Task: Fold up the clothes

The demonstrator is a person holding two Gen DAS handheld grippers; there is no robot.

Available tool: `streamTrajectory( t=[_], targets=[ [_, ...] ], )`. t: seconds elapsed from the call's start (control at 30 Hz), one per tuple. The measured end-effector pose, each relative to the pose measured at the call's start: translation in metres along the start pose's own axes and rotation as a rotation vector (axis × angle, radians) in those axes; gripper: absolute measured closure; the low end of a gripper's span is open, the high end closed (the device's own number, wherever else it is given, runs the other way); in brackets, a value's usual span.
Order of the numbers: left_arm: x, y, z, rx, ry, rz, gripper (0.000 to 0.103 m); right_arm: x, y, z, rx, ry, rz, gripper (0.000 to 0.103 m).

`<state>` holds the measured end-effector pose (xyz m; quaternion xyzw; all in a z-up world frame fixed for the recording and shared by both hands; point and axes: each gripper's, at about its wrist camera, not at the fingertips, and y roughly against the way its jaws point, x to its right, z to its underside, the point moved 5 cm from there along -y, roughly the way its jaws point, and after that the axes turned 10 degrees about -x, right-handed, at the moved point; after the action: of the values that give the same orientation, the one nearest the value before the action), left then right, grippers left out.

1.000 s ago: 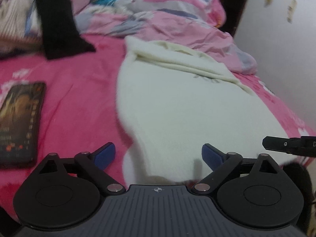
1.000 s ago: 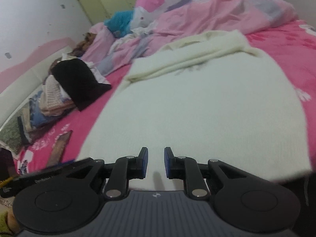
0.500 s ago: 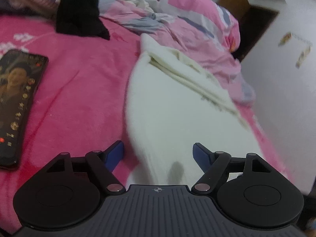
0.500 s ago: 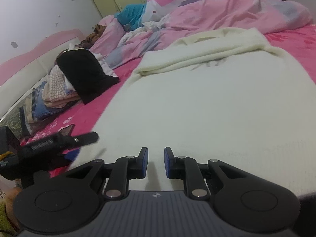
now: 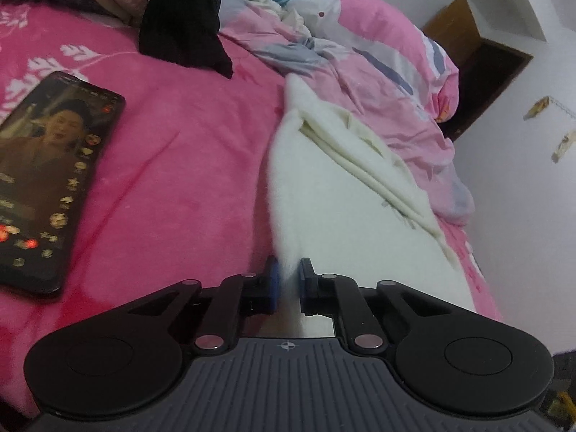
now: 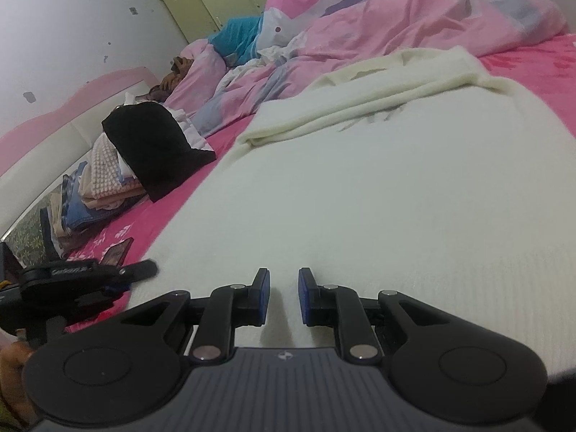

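A cream-white fleece garment (image 5: pixel 342 194) lies spread on the pink bed, its far part folded over in layers. My left gripper (image 5: pixel 287 273) is shut on the garment's near left edge, with white fabric between the blue pads. In the right wrist view the garment (image 6: pixel 396 165) fills the middle. My right gripper (image 6: pixel 284 288) has its jaws close together over the garment's near hem, with cloth between the pads. The left gripper (image 6: pixel 144 268) also shows at the garment's left corner in that view.
A phone (image 5: pixel 46 180) with a lit screen lies on the pink bedspread (image 5: pixel 172 165) to the left. A black garment (image 5: pixel 183 21) drapes over a stack of folded clothes (image 6: pixel 97 187). A crumpled pink quilt (image 5: pixel 378 64) lies behind the garment. A white wall (image 5: pixel 522 180) is at right.
My left gripper has closed from wide open onto the garment's left edge and moved to that edge. The right gripper has kept its narrow gap on the hem.
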<state>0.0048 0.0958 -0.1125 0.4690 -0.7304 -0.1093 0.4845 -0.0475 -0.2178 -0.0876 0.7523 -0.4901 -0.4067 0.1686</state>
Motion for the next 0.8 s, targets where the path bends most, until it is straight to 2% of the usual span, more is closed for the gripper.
streamTrajectory(
  t=[0.1, 0.2, 0.33, 0.47, 0.57, 0.7, 0.8],
  targets=[
    [-0.004, -0.002, 0.006, -0.054, 0.016, 0.024, 0.092, 0.001, 0.0, 0.001, 0.003, -0.003, -0.004, 0.086],
    [-0.005, -0.002, 0.007, -0.042, 0.006, 0.019, 0.093, 0.002, -0.001, 0.001, 0.005, -0.013, -0.008, 0.086],
    [-0.001, 0.006, 0.008, -0.017, -0.036, -0.029, 0.095, 0.001, 0.001, 0.001, 0.001, -0.005, 0.0, 0.086],
    [-0.004, 0.002, 0.011, -0.081, -0.014, 0.011, 0.089, 0.002, 0.002, 0.001, -0.001, -0.008, 0.0, 0.086],
    [0.0, 0.002, 0.013, -0.081, -0.051, -0.004, 0.088, -0.002, 0.004, 0.002, -0.004, 0.007, 0.016, 0.085],
    [0.005, 0.003, 0.017, -0.065, -0.103, -0.051, 0.088, -0.028, 0.007, 0.003, -0.023, 0.141, 0.012, 0.085],
    [0.006, 0.003, 0.017, -0.068, -0.114, -0.057, 0.088, -0.067, -0.002, 0.012, -0.029, 0.326, 0.014, 0.085]
  ],
)
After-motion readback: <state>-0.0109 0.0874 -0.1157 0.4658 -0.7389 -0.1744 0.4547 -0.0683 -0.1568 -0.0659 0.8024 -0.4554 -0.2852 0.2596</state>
